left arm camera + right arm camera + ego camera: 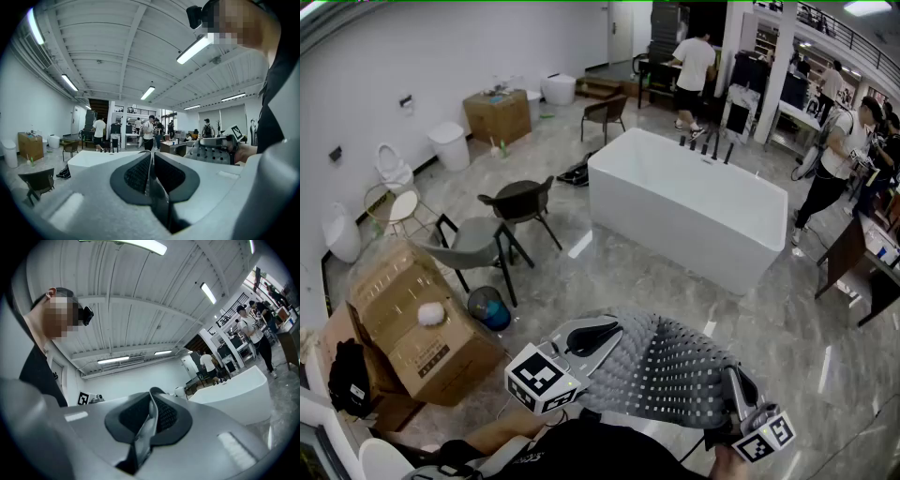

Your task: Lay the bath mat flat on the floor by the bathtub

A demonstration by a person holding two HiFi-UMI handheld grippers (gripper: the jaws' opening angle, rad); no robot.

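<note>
A grey bath mat (pixel 670 367) with rows of small dark dots hangs spread between my two grippers, low in the head view, close to my body. My left gripper (pixel 594 336) is shut on the mat's left edge. My right gripper (pixel 737 392) is shut on its right edge. In the left gripper view the jaws (pixel 151 174) stand closed with a thin mat edge between them, and the mat (pixel 213 151) stretches off to the right. The right gripper (pixel 152 416) pinches a grey fold of mat (pixel 144 430). The white bathtub (pixel 686 208) stands well ahead on the grey marble floor.
Cardboard boxes (pixel 414 330) lie at the left, with a blue bin (pixel 490 307) and two dark chairs (pixel 521 204) between them and the tub. Toilets (pixel 394 169) line the left wall. People (pixel 836 155) stand to the right of and behind the tub.
</note>
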